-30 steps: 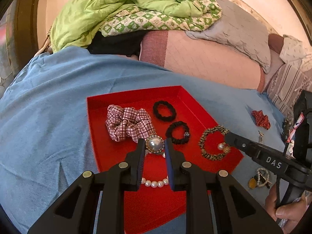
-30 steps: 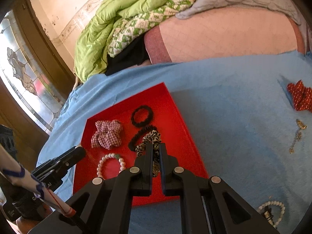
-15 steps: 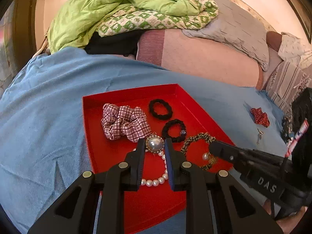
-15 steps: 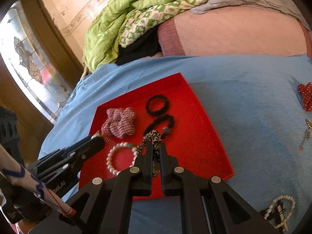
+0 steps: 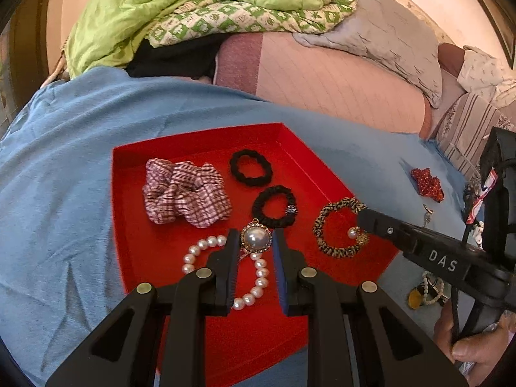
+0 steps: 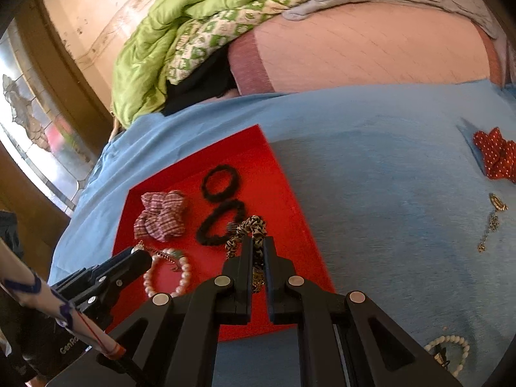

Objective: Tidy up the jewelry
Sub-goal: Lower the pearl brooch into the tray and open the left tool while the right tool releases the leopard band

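Observation:
A red tray (image 5: 135,219) lies on a blue cloth. In it are a plaid scrunchie (image 5: 185,192), two black hair ties (image 5: 251,167) (image 5: 274,206), a pearl bracelet (image 5: 225,267) and a leopard-print scrunchie (image 5: 337,227). My left gripper (image 5: 256,242) has its jaws slightly apart around a round pearl brooch (image 5: 256,238), low over the bracelet. My right gripper (image 6: 257,248) is shut on the leopard scrunchie (image 6: 250,225) at the tray's right side; it also shows in the left wrist view (image 5: 380,225).
On the blue cloth right of the tray lie a red dotted bow (image 6: 496,154), a gold chain piece (image 6: 493,219) and a white bead bracelet (image 6: 451,351). Green bedding (image 5: 193,9) and pillows lie behind. A window (image 6: 25,122) is at the left.
My left gripper's jaws have widened around the brooch and the bracelet shows more fully. My right gripper has carried the leopard scrunchie further into the tray.

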Action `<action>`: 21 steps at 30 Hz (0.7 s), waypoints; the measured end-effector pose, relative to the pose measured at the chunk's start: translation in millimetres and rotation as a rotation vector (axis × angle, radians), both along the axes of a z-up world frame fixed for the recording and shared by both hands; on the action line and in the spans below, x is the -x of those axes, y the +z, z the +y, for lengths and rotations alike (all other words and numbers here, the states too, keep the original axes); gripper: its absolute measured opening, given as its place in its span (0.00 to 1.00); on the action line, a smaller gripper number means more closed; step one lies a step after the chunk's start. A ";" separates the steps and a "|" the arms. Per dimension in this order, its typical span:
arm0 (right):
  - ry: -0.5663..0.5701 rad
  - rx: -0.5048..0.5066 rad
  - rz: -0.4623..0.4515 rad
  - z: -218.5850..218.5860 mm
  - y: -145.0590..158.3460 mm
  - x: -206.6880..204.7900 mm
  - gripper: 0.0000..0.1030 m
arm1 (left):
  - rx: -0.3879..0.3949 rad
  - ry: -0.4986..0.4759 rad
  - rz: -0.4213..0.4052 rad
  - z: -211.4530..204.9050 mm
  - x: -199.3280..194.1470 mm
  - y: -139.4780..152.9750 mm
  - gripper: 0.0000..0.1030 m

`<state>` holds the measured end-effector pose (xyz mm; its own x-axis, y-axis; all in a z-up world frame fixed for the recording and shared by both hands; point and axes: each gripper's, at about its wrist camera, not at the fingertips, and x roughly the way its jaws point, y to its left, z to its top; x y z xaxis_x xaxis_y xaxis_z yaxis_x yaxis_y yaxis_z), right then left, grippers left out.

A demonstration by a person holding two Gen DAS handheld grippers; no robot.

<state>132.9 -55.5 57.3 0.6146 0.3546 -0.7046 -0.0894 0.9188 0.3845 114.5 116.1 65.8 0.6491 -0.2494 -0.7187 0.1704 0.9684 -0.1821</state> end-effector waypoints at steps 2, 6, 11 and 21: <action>-0.001 0.012 0.004 0.2 -1.3 -1.6 0.07 | 0.002 -0.004 0.011 -3.8 -3.6 -3.3 0.19; -0.004 0.019 0.015 -0.2 -5.0 -3.3 0.07 | 0.007 -0.011 0.035 -9.5 -11.5 -9.9 0.19; 0.006 0.024 0.028 2.3 -8.8 -3.8 0.07 | 0.027 -0.045 0.059 -21.6 -15.6 -14.1 0.19; -0.012 0.043 0.049 -1.1 -15.3 -3.9 0.09 | -0.014 -0.069 0.101 -33.7 -19.0 -27.2 0.19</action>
<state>136.7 -56.6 42.0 0.5832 0.3163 -0.7482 -0.0601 0.9353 0.3486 133.5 82.5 38.6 0.5550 -0.2810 -0.7830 0.2186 0.9574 -0.1886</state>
